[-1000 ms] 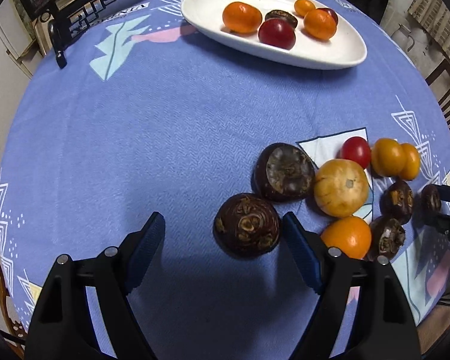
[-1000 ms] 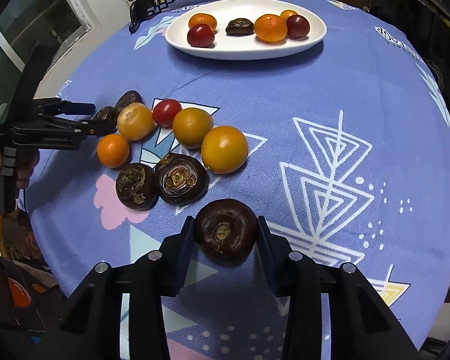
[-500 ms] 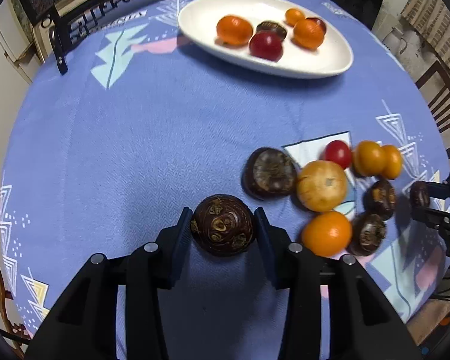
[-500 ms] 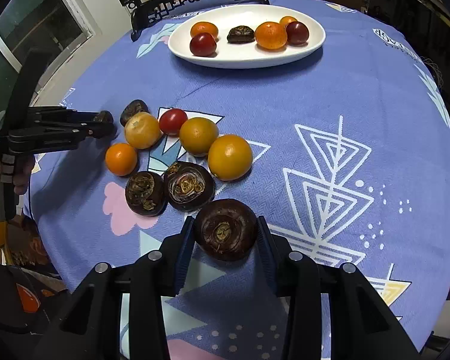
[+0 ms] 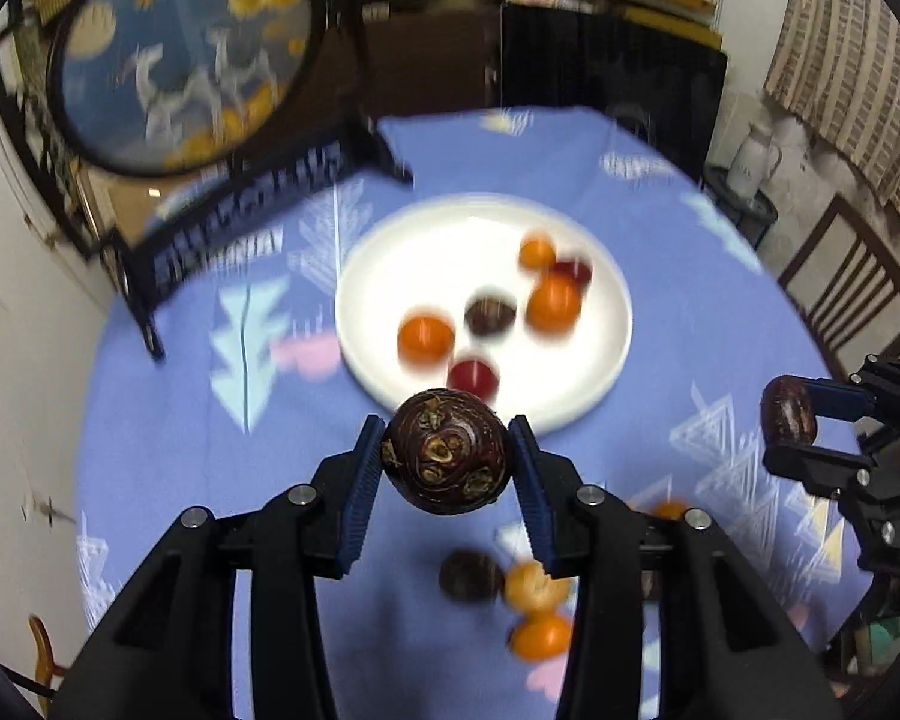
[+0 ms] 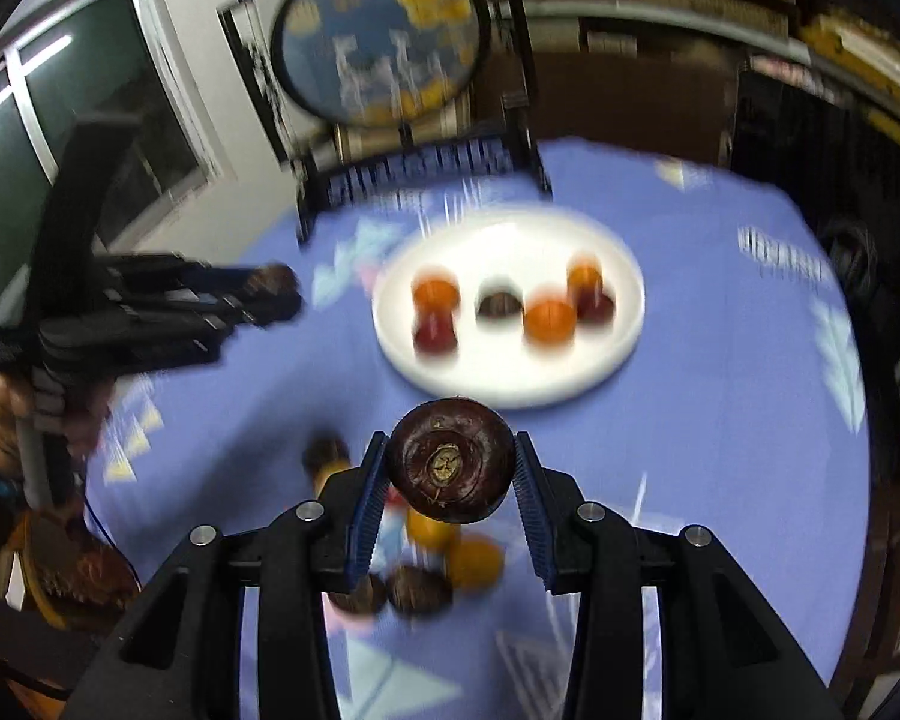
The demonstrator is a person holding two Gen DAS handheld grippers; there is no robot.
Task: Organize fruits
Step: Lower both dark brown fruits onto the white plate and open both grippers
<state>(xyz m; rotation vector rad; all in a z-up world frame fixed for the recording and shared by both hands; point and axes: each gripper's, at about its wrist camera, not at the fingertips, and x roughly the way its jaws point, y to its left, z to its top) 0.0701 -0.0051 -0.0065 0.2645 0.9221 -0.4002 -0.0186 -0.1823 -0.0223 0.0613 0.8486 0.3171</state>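
Now, left wrist view: left claw (image 5: 447, 462) clamped on a dark brown fruit (image 5: 445, 449), lifted off the desk (image 5: 162, 420); white plate (image 5: 384, 276) lies straight ahead and below, close. Right wrist view: right claw (image 6: 450, 468) gripping a second dark fruit (image 6: 450, 457); plate (image 6: 510, 384) dead ahead too. Both claws look about equally near; the left one's fingertips overlap the plate's rim in its view.

Glossy white plate (image 5: 600, 372), apparently ceramic; matt blue printed tablecloth (image 5: 690, 300); rough, dull-sheened dark brown water chestnut (image 5: 444, 459); matt black plastic left gripper (image 5: 447, 468) with ribbed blue pads (image 5: 360, 492).
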